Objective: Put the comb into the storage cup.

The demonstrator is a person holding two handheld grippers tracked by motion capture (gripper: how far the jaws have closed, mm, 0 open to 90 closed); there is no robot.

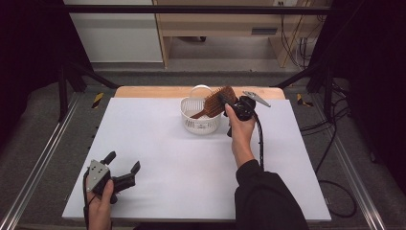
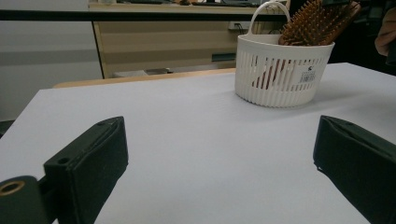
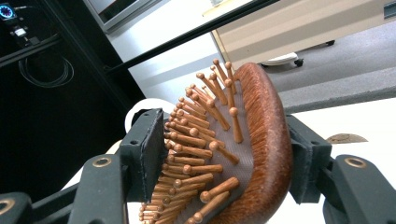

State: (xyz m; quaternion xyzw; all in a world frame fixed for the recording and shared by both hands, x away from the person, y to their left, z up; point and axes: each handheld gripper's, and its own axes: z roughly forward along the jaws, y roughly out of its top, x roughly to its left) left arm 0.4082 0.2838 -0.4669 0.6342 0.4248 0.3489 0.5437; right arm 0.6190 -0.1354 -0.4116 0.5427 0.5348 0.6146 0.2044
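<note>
Clamping a wooden, peg-bristled hairbrush (image 3: 243, 154) over a ribbed white plastic basket (image 1: 201, 117), right gripper (image 3: 219, 154) fingers; left gripper (image 2: 219, 163) fingers spread wide, empty.

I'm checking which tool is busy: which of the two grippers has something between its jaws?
The right gripper, over the white basket, clamps the wooden hairbrush. The left gripper rests open near the table's front edge.

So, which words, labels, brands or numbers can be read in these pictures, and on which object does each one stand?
No text can be quoted.
White sticker on the white basket: a barcode and a small dark mark, too small to read.
Wooden hairbrush: no print visible.
Small round screen in the dark corner of the right gripper view: blurred.
</note>
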